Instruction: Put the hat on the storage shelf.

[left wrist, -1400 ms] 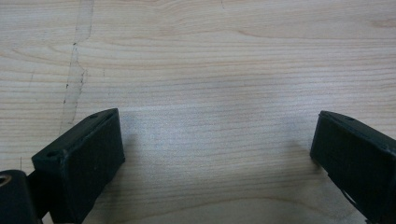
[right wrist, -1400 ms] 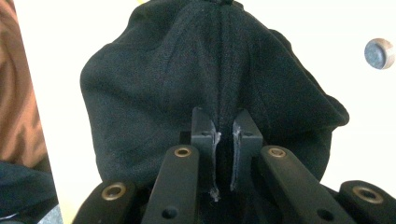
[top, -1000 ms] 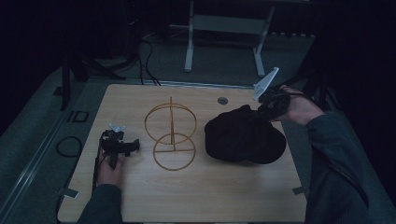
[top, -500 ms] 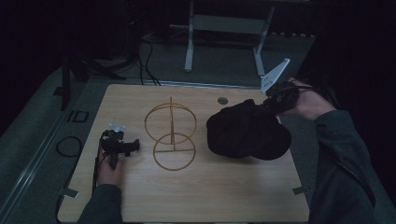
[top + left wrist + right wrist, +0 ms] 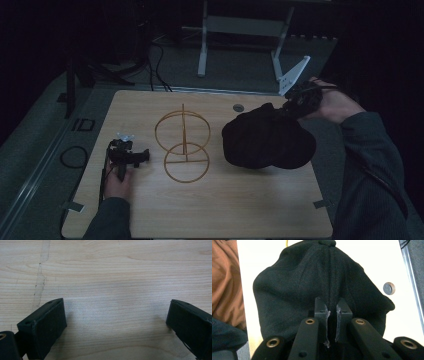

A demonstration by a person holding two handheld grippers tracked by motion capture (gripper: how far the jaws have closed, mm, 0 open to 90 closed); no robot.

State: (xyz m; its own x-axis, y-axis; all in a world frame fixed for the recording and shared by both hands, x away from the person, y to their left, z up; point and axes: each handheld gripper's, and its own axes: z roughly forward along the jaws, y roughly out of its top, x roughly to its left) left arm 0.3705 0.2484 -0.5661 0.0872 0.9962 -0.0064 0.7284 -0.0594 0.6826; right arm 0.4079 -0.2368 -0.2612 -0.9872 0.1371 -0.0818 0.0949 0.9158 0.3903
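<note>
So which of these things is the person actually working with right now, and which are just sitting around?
In use:
- black cap, its fabric pinched in the right claw
- right claw, shut on the cap

Sitting idle:
- gold wire stand, upright on the table, apart from the cap
- left claw, open above bare wood, holding nothing
- round grommet hole in the tabletop

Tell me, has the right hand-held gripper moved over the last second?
Yes. The right hand-held gripper, shut on the black hat, has shifted outward past the table's right edge and slightly farther from the person.
</note>
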